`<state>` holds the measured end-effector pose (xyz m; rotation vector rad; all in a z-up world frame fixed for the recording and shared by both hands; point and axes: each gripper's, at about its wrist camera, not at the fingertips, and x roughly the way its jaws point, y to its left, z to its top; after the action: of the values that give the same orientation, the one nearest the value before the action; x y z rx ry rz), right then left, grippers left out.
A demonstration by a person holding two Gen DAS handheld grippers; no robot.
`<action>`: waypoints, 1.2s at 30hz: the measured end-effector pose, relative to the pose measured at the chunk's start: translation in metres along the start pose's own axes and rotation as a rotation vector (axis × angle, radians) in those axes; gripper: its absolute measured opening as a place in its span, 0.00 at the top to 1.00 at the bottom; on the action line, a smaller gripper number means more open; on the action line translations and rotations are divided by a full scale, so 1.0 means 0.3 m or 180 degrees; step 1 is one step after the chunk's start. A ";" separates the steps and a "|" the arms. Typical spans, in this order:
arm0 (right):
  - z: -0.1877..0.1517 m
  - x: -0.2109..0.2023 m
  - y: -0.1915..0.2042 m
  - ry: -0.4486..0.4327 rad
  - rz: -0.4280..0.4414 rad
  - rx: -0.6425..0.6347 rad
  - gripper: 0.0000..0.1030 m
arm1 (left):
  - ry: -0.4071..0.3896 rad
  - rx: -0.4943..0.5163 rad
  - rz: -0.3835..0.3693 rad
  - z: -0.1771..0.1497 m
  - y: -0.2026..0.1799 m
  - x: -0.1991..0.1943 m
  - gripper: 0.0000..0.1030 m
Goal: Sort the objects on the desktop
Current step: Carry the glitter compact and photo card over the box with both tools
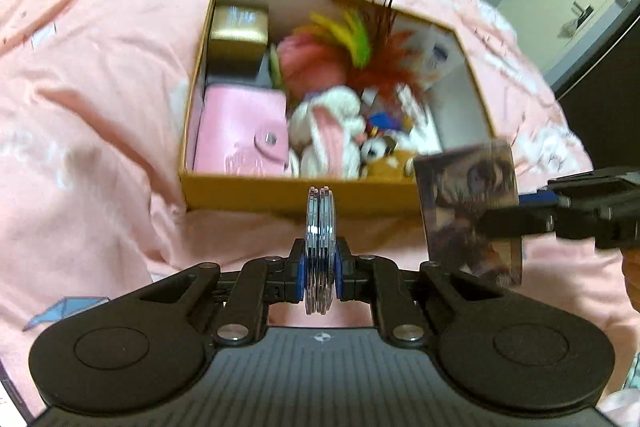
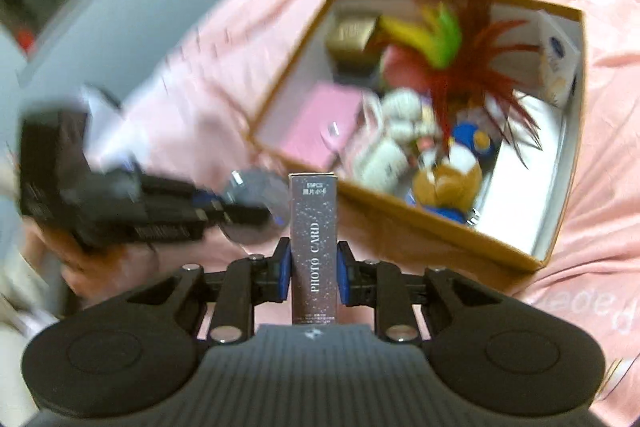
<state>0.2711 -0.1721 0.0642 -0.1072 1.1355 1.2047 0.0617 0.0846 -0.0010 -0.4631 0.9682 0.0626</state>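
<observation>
Gripping a stack of clear round discs [image 1: 319,247] edge-on between its blue pads, the left tool [image 1: 319,269] hangs over pink bedding [image 1: 100,87] just in front of an open cardboard box [image 1: 240,193]. Its jaws are pressed nearly together on the discs, which stand upright and rise above the fingertips.

To the right in the left wrist view, the right tool [image 2: 313,273] pinches a slim dark box printed "PHOTO CARD" [image 2: 314,251]; that box stands upright between the blue pads, its picture side facing the left camera. The pads are pressed against both narrow sides. A hand [image 2: 100,263] under the left tool shows at the left of the right wrist view.

Both held items sit near the box's front wall, outside it. Inside the cardboard box lie a gold case [image 1: 238,37] at the back left, a pink snap-button wallet [image 1: 244,131] at the front left, a white and pink plush toy [image 1: 328,131], a brown plush toy [image 1: 384,159] at the front, a pink rose-like ball [image 1: 308,63] and a bunch of yellow, green and red feathers [image 1: 376,47] that reach above the rim. A white carton [image 2: 558,63] leans in the far right corner. Both views are blurred, and smaller items in the box cannot be made out.
</observation>
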 end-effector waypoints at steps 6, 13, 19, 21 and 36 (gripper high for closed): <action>0.149 -0.044 -0.004 -0.0396 0.0013 0.0354 0.77 | -0.0433 0.0131 -0.0131 0.107 -0.038 -0.136 0.85; 0.258 0.163 -0.054 -0.0465 0.0175 0.0621 0.77 | -0.0608 0.0165 0.0329 0.202 0.037 -0.145 0.85; 0.273 0.343 -0.095 -0.0217 0.0377 0.0880 0.77 | -0.0492 0.0075 0.0424 0.224 0.097 -0.110 0.85; 0.272 0.386 -0.097 -0.0159 0.0410 0.0922 0.77 | -0.0464 0.0049 0.0408 0.232 0.111 -0.099 0.85; 0.294 0.523 -0.064 0.0244 0.0175 0.0626 0.68 | -0.0430 0.0049 0.0276 0.311 0.144 -0.059 0.85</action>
<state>0.3285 -0.0208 -0.0170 0.0280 1.3256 1.1387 0.1131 0.1641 0.0427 -0.3974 0.8553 0.1626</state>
